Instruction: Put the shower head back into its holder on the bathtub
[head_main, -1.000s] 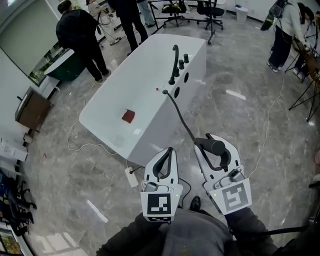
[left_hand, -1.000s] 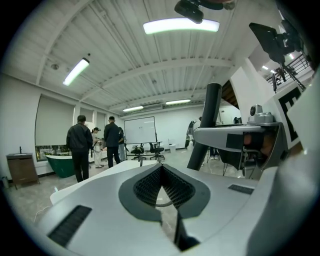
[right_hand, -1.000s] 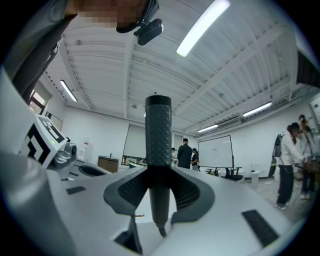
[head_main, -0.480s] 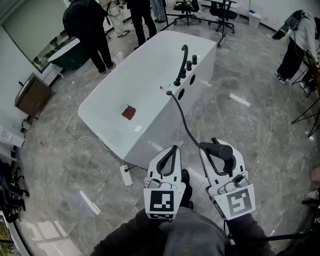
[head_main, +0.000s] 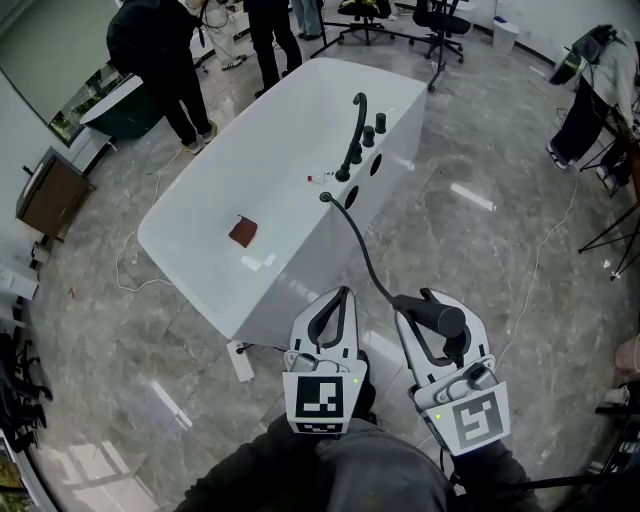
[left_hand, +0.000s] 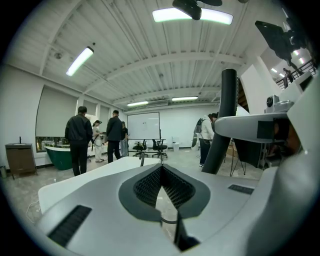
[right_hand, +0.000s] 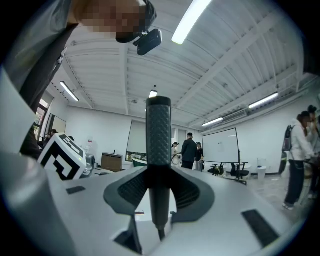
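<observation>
At lower right, the right gripper (head_main: 424, 304) clamps the dark, knurled, cylindrical shower head (right_hand: 158, 142); the left gripper (head_main: 338, 299) sits closed on nothing.

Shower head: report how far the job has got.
Done: the right hand-held gripper is shut on the shower head. In hand: it is held off the bathtub, hose trailing to the rim. To do: seat it in its holder. The left hand-held gripper is shut, empty.

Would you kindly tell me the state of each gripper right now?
The left gripper is shut, with nothing between its jaws.
The right gripper is shut on the shower head.
</observation>
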